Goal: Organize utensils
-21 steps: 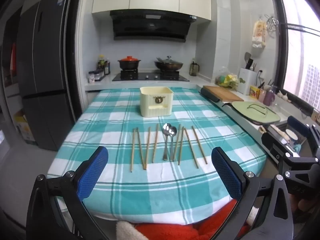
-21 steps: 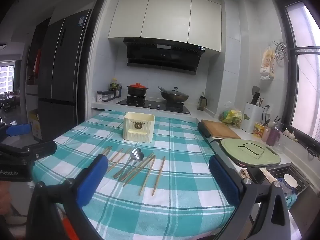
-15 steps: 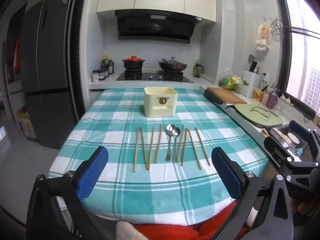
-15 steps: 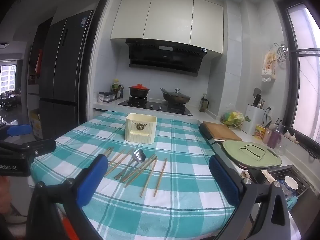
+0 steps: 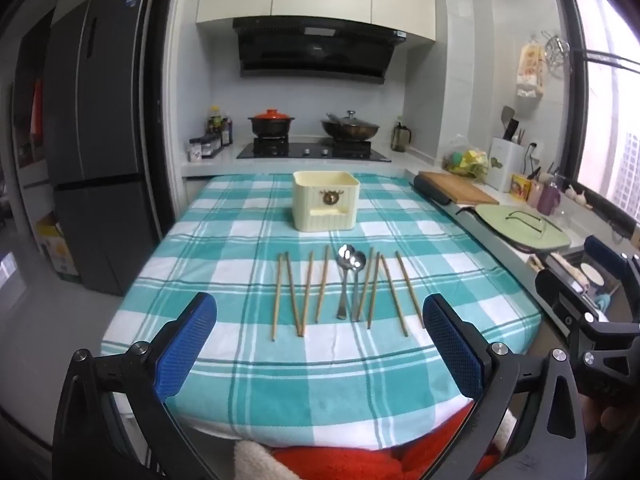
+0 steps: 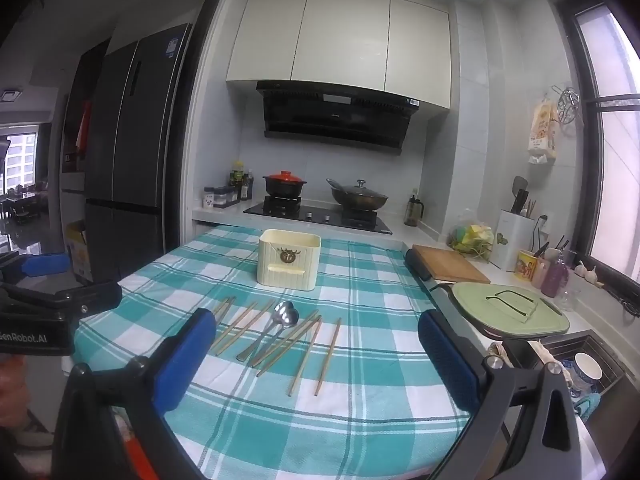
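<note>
1. The left gripper (image 5: 320, 336) hangs over the near edge of a table covered with a teal-and-white checked cloth (image 5: 224, 248), tilted gently downward, its blue-padded jaws spread wide with nothing between them.

2. Straight ahead of the left gripper, framed between its two fingers, lie the utensils in a loose row on the cloth: wooden chopsticks (image 5: 304, 292) to either side and two metal spoons (image 5: 349, 276) in the middle, bowls pointing away.

3. Beyond the row, farther from the left gripper and well apart from the utensils, stands a cream utensil holder (image 5: 325, 206), upright and open at the top.

4. The right gripper (image 6: 316, 354) is held over the same near edge, farther along to the right, pointing nearly level; its jaws too are fully parted and hold nothing.

5. From the right gripper the chopsticks (image 6: 328, 350) and spoons (image 6: 276, 330) lie ahead and slightly left, slanting across its line of sight, with the utensil holder (image 6: 289, 264) behind them.

6. Each gripper shows at the edge of the other's view, side by side and apart: the right gripper (image 5: 596, 320) at the left camera's right, the left gripper (image 6: 48, 304) at the right camera's left.

7. To the right of both grippers a counter carries a wooden cutting board (image 6: 448, 268) and a green lid (image 6: 512, 310).
</note>
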`<state>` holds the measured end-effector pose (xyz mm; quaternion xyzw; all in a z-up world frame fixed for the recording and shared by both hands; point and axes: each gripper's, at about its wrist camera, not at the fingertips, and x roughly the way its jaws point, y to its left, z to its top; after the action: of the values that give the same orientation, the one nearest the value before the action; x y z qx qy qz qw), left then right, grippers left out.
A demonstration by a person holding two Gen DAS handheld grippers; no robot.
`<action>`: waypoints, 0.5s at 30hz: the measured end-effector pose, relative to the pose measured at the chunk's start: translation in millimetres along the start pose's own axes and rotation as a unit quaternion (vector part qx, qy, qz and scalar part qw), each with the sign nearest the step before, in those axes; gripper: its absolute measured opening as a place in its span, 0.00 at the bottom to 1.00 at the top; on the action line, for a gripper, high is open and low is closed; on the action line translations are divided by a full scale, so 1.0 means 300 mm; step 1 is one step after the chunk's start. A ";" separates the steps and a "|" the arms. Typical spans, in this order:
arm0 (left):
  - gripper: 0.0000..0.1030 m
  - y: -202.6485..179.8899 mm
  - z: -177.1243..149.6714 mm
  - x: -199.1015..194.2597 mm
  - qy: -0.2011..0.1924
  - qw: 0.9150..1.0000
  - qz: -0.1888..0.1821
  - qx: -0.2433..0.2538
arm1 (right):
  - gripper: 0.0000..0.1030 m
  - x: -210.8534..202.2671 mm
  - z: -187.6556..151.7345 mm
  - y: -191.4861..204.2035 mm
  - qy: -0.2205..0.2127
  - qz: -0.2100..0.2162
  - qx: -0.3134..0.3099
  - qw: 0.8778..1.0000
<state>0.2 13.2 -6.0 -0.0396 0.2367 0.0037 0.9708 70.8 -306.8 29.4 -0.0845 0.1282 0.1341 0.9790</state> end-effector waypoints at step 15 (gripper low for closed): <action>1.00 -0.004 0.003 0.003 -0.002 1.000 0.009 0.001 | 1.00 -0.003 0.019 0.004 -0.003 0.003 0.003 1.000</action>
<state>1.4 12.1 -5.4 -0.0364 0.2355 0.0119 0.9711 70.9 -304.8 35.0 -0.0803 0.1255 0.1369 0.9793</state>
